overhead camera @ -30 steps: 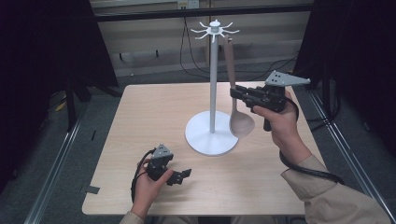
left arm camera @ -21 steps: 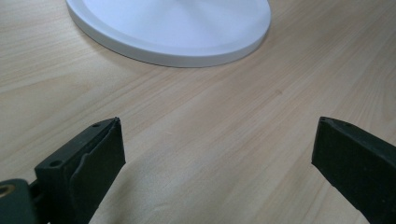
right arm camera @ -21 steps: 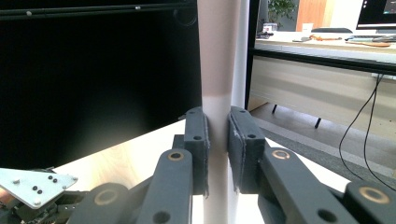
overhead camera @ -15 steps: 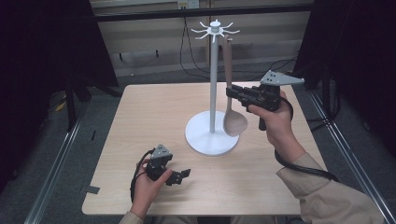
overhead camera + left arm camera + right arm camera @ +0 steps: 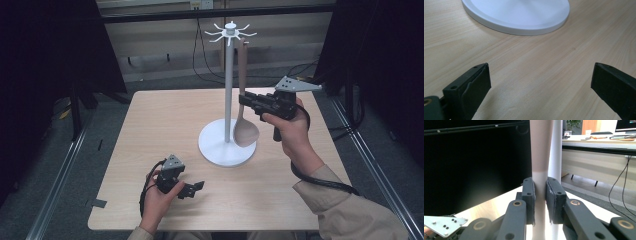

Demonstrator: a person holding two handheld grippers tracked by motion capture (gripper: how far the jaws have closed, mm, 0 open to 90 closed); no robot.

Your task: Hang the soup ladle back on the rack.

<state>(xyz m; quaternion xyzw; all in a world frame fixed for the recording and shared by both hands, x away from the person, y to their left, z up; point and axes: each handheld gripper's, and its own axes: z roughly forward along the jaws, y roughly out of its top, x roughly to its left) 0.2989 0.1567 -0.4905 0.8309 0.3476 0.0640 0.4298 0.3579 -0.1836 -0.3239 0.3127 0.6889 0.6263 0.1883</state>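
Note:
A white stand rises mid-table: round base, thin pole and a crown of hooks. A pinkish-brown spoon hangs upright just right of the pole, bowl down above the base. Its handle top reaches up beside a hook; I cannot tell if it is hooked on. My right gripper is shut on the handle's middle. In the right gripper view the pads press the handle from both sides. My left gripper rests on the table near the front edge, open, with bare wood between its jaws and the base ahead.
The wooden table has dark floor and metal rails around it. A cable loops from the right gripper along the person's sleeve. The left gripper's grey plate is at the bottom left of the right gripper view.
The right gripper has shifted slightly left with the spoon, bringing it closer to the pole. The left gripper has stayed put.

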